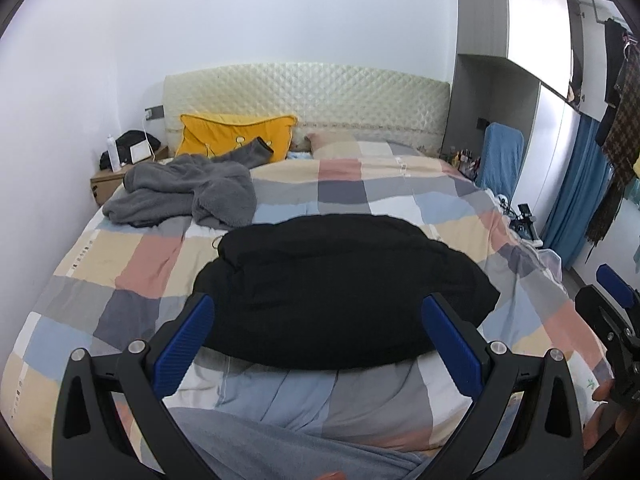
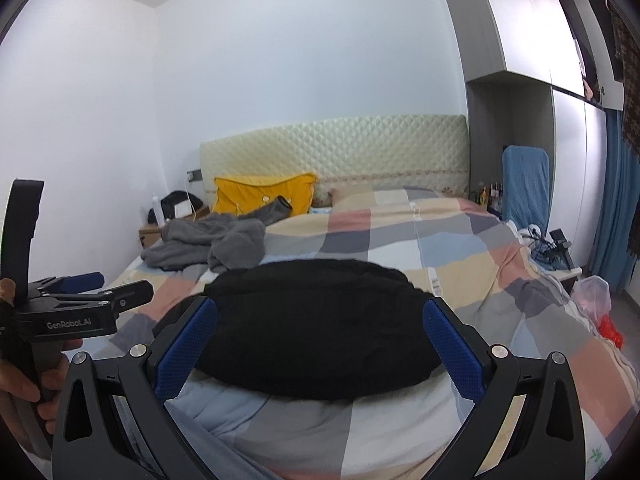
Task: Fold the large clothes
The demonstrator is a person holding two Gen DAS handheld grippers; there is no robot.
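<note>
Jaws, left gripper [image 1: 318,344]: wide apart, nothing between the blue pads; held above near edge of bed, pointing at far wall.
Jaws, right gripper [image 2: 320,346]: also wide apart, empty; same heading, just right of the other one.
Black garment [image 1: 340,292]: folded into a rounded, flattish bundle, lying on the bedcover near the foot of the bed, approx. centre. Seen through the gap of both grippers; neither touches it. One flap sticks out at its right side in left wrist view.
Grey fleece garment [image 1: 184,192]: unfolded, crumpled heap on far left part of bed, well apart from black one; a sleeve reaches up onto the pillow.
Bedcover [image 1: 132,264]: checked, pastel squares (pink, beige, grey, blue, white), a bit wrinkled at near edge.
Yellow pillow [image 1: 236,136]: propped vs. headboard, far left.
Headboard [image 1: 320,92]: cream, quilted, against white wall.
Nightstand [image 1: 108,182]: far left, beside bed; bottle, dark item, white box on top.
Blue board-like item [image 1: 502,156]: upright, far right of bed, next to small bottles.
Wardrobe [image 1: 536,32]: right wall, white/grey; blue curtain and hanging clothes farther right.
Hand [image 2: 24,380]: person's hand gripping the left gripper's handle, seen at left of right wrist view.
</note>
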